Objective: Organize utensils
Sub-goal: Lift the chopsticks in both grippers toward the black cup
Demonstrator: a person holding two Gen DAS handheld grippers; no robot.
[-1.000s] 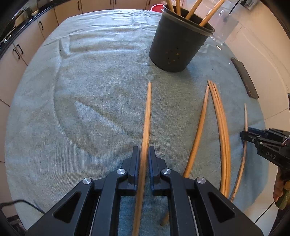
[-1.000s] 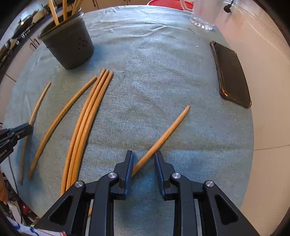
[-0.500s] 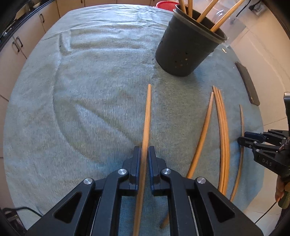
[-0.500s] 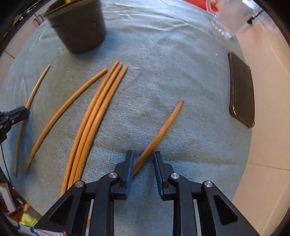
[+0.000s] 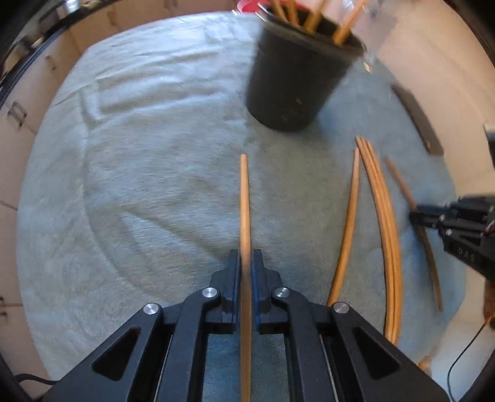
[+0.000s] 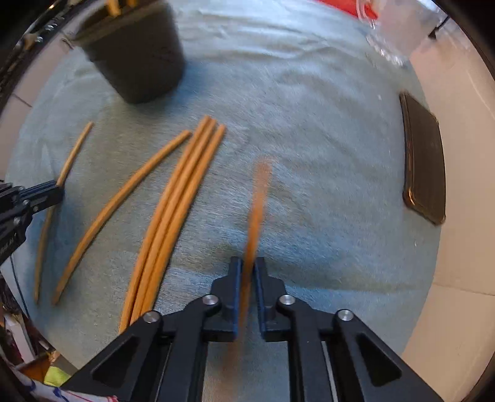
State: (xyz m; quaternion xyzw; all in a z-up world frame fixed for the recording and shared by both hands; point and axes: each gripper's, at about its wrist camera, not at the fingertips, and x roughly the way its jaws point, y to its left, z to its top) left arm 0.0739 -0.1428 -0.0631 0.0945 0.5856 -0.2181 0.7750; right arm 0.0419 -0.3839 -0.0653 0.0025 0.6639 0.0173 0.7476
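My left gripper (image 5: 246,263) is shut on a wooden chopstick (image 5: 244,204) that points straight ahead toward the black utensil holder (image 5: 297,83), which holds several chopsticks. My right gripper (image 6: 247,266) is shut on another chopstick (image 6: 256,204), blurred by motion and pointing forward. Several loose chopsticks (image 6: 176,213) lie on the green-grey towel (image 6: 294,123) left of the right gripper. The holder also shows in the right wrist view (image 6: 136,55). The right gripper appears at the right edge of the left wrist view (image 5: 433,216).
A black phone (image 6: 423,160) lies near the towel's right edge. A clear glass jug (image 6: 393,27) and something red (image 6: 337,6) stand at the back. Cabinets (image 5: 18,108) lie beyond the table on the left.
The right gripper has closed on its chopstick, which swung to point straight ahead. The left gripper, still holding its chopstick, has moved nearer the holder.
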